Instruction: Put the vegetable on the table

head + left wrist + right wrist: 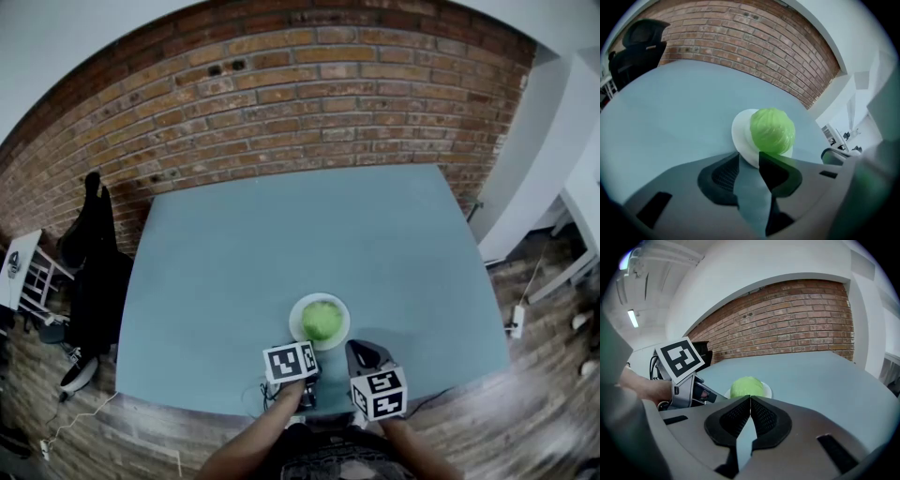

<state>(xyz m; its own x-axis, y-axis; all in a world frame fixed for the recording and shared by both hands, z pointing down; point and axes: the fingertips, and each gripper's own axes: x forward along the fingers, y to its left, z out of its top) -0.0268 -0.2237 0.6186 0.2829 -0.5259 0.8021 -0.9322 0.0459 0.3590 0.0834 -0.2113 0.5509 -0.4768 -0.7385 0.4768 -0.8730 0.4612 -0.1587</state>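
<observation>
Green, wrinkled cabbage (pixel 322 320) sits on a white plate (pixel 296 324); left tongs (pixel 749 158) spread, right tongs (pixel 750 399) pressed together.

a brick wall (pixel 281 84) runs behind the blue-grey table (pixel 234 253). a black chair (pixel 94 272) stands left of the table, a white wall (pixel 534 159) right.

The blue-grey bench (pixel 234 253) has a broad, matte top, and its far edge seems to meet the brick wall (pixel 309 103), though the curved head view does not show whether the two touch. One white plate (pixel 296 330) lies directly on the bench, near the front edge and roughly midway along it. A round, light-green vegetable (pixel 322 320) sits in the plate, covering most of its middle.
</observation>
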